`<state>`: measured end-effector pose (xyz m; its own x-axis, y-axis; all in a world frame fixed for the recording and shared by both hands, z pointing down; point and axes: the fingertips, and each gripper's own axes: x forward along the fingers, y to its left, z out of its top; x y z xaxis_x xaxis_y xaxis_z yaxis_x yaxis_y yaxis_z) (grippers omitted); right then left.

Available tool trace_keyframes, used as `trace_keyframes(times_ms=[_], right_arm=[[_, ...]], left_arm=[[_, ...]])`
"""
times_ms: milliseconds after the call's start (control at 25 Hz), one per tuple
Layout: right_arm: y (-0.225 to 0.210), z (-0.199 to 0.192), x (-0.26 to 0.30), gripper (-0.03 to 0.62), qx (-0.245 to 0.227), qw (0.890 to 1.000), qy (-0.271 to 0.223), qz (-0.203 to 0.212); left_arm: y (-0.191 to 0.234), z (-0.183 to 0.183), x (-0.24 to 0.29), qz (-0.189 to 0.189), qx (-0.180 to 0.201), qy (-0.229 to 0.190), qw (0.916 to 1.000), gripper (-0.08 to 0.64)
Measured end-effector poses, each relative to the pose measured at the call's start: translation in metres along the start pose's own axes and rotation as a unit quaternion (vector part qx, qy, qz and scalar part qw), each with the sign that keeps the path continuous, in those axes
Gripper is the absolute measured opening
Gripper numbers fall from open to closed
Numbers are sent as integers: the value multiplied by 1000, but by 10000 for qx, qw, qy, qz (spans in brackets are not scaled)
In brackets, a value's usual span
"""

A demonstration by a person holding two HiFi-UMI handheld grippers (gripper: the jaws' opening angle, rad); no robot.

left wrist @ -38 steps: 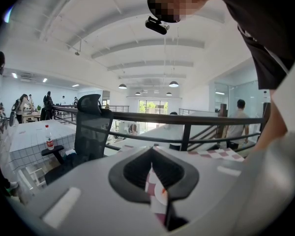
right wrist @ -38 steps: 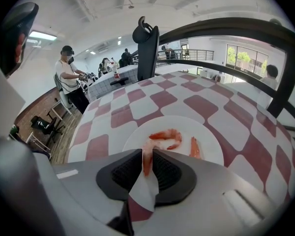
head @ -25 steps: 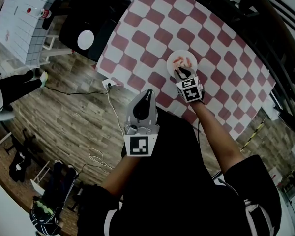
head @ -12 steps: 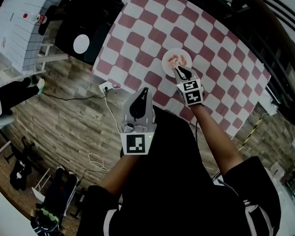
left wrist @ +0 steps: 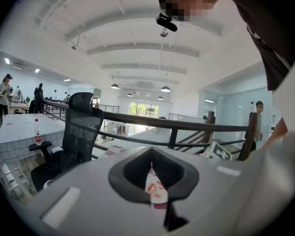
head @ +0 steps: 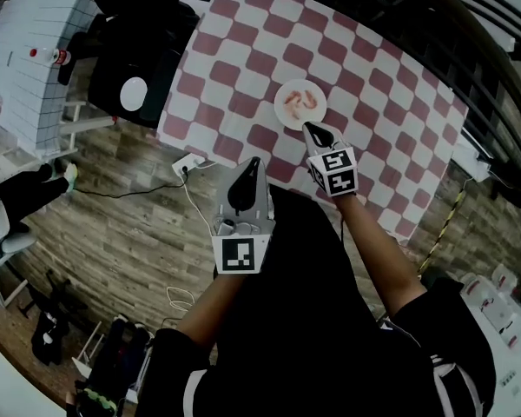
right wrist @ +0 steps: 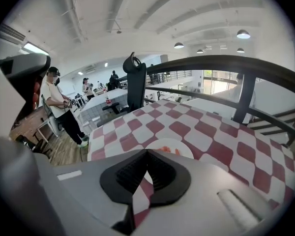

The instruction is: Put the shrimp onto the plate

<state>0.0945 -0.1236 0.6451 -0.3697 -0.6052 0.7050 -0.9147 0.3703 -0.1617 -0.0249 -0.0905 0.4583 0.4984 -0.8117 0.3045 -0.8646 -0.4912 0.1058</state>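
Left claw [head: 255, 162]: clenched, jaws pressed together with nothing between them; held at the desk's near edge, tips pointing over the cloth, well apart from the plate.
Right claw [head: 312, 129]: clenched and empty, with only a thin slit between the jaws; its tips hover just beside the plate's near rim, clear of the shrimp.
Shrimp [head: 300, 100]: orange-pink pieces lying on the plate, near its middle.
Plate [head: 311, 118]: small, round and white, resting on the desk.
Desk [head: 243, 50]: covered with a red-and-white chequered cloth.
Chair [head: 148, 55]: black office chair at the desk's left corner.
Power strip [head: 189, 162]: white, on the wooden floor beside the desk, with a cable trailing from it.
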Motion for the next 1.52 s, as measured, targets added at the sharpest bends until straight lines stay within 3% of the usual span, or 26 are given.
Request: trace_keyframes(times_ms=[440,760,1000,1280,1520], right_arm=[[31,37,-87,-1,532,9931,-999,-309],[47,70,-145,-1,563,9816,-1692,-687],[61,84,-187,-2,676,9680,-2160,-1081],[58,99,-238,-2,505,9444,-2666,-1859],[49,104,-269,-1,636,9262,-2906,-2316]], left_arm=[[-22,16,-17,-602,132,-249,9978,9],[-40,35,-18,-1164,126,-417,9922,9],[-57,49,-18,-1545,263,-623,9857,9],[-85,77,-17,-2229,400,-900,9699,9],[-98,89,-13,-2457,619,-943,9628,9]])
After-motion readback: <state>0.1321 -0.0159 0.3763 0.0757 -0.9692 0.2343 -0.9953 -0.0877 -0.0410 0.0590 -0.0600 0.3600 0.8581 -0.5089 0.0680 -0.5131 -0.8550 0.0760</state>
